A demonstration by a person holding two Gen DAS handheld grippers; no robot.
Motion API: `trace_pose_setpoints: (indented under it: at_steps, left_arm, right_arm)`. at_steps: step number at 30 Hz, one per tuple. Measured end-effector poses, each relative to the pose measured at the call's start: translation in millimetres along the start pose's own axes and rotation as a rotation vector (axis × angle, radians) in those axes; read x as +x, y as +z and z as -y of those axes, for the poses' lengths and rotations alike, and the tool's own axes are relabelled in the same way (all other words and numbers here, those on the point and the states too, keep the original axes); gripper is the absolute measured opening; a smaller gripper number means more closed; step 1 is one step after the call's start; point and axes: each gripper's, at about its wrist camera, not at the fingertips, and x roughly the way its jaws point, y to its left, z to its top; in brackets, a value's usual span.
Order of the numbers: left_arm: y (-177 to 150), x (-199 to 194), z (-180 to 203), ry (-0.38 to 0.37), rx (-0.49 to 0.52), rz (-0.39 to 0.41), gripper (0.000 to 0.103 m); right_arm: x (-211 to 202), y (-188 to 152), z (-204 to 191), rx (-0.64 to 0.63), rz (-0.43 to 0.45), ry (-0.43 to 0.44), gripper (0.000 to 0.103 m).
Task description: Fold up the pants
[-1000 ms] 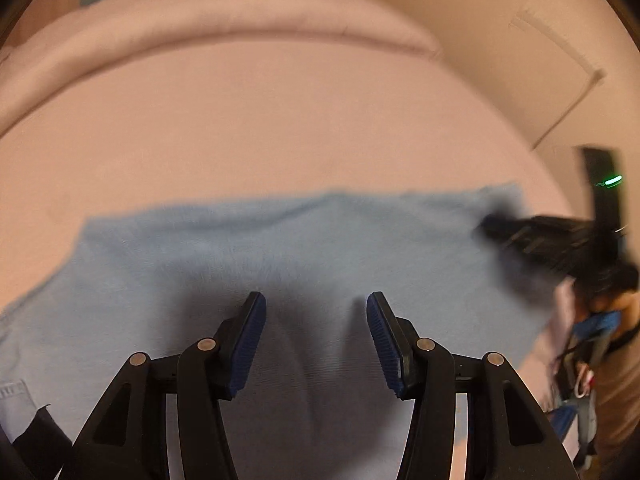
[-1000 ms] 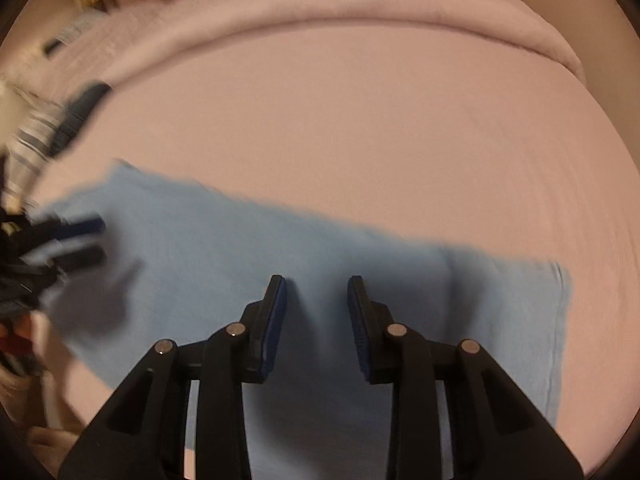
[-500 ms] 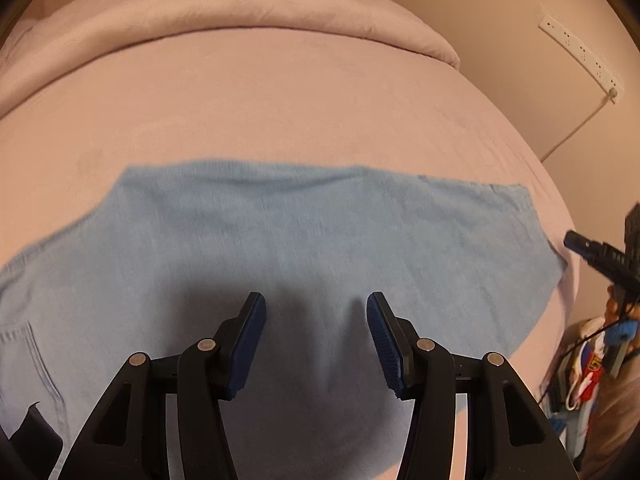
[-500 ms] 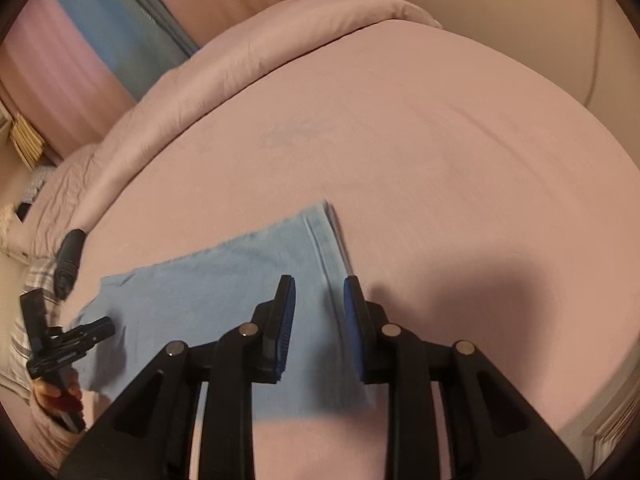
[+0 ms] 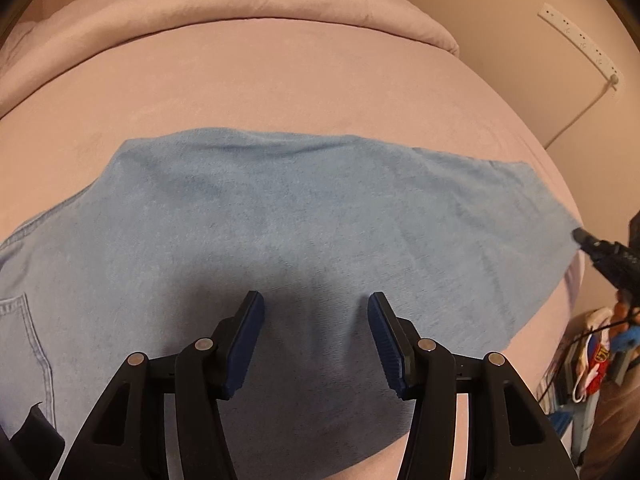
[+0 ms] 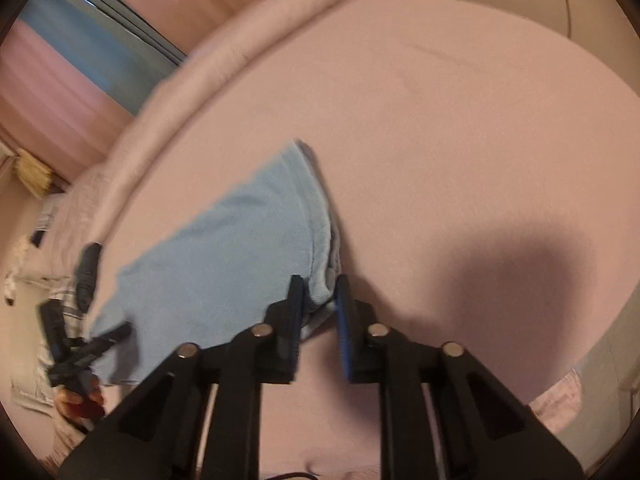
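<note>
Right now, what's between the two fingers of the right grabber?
The hem of the blue pants, bunched between the right gripper fingers, whose jaws have just been closing. The right wrist view shows it.

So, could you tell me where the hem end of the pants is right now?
In the right wrist view the hem of the pants sits pinched in the right tool, near the bed's front edge.

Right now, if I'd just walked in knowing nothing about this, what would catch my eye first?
The light blue pants, spread flat across a pink bed, fill the middle of the left wrist view. At their hem end the right gripper has just been closing, and the bunched hem sits pinched between its pads. The left gripper hangs open above the cloth, gripping nothing.
</note>
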Motion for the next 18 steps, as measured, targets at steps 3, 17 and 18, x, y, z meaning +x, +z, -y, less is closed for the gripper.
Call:
trace_pose_setpoints:
  at_steps: [3, 17, 18]
  left_arm:
    - [1.3, 5.9, 3.4, 0.012, 0.0, -0.004, 0.053]
    - [0.5, -2.8, 23.7, -0.126, -0.03, 0.006, 0.053]
    - [1.3, 0.2, 27.8, -0.163, -0.039, -0.003, 0.053]
  right_arm:
    - [-0.6, 1.0, -2.0, -0.009, -0.002, -0.012, 0.012]
    - [-6.8, -29.1, 39.6, 0.223, -0.017, 0.174, 0.042]
    - [-2.4, -33.7, 37.8, 0.233, -0.029, 0.183, 0.042]
